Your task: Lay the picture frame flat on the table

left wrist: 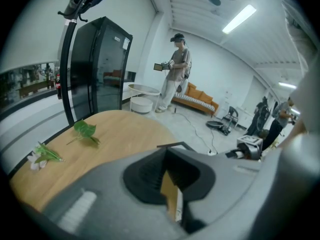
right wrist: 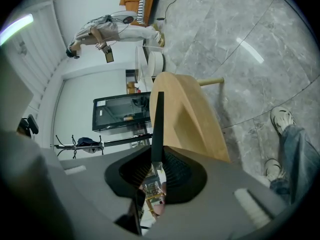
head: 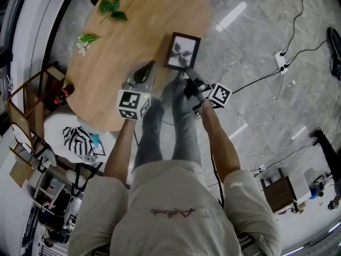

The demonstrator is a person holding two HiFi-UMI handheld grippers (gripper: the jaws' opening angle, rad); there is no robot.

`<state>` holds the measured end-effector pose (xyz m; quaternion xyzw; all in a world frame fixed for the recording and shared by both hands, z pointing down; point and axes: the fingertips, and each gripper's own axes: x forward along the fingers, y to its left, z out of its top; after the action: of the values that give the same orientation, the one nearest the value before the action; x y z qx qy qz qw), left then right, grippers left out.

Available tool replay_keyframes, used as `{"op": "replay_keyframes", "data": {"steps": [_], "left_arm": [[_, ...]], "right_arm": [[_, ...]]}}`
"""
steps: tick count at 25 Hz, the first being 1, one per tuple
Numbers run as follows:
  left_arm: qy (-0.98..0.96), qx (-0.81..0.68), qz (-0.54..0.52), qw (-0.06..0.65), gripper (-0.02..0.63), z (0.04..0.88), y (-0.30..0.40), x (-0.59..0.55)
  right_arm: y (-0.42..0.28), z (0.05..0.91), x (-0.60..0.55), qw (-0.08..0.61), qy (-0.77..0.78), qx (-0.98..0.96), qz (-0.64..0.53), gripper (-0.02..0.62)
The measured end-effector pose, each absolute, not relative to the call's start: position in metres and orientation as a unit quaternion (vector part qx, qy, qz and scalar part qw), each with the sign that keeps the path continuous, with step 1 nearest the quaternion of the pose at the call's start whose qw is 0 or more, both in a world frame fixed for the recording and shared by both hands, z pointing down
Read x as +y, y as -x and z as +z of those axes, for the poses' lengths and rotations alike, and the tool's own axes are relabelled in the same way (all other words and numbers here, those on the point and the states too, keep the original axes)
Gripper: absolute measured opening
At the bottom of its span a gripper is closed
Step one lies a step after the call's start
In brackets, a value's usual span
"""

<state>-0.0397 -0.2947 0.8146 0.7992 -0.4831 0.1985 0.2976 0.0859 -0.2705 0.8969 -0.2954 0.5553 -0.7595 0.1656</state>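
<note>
Your right gripper [right wrist: 156, 166] had its jaws clamped on the picture frame's [head: 181, 51] near edge at the wooden table's [head: 133, 31] 3 o'clock rim, while your left gripper [left wrist: 170, 194], jaws barely parted and empty, hovered at the frame's 8 o'clock.

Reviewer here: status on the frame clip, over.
Right gripper shut on picture frame edge. Left gripper slightly open, empty. Frame tilted at table edge, not flat yet. Leaves and flower lie clear.
</note>
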Motion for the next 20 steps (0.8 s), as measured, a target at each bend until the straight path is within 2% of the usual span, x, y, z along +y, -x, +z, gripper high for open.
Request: {"op": "replay_keyframes", "data": {"steps": [10,20], "left_arm": [[-0.798,-0.479,0.199,0.305,0.002,0.830,0.039,-0.299],[-0.798,-0.481,0.198,0.304,0.001,0.837,0.043,-0.309]], "right_arm": [[-0.064,0.926,-0.312,0.135,0.298,0.573,-0.752,0.075],[-0.050,0.940,-0.352,0.142,0.300,0.582,-0.743,0.075]]}}
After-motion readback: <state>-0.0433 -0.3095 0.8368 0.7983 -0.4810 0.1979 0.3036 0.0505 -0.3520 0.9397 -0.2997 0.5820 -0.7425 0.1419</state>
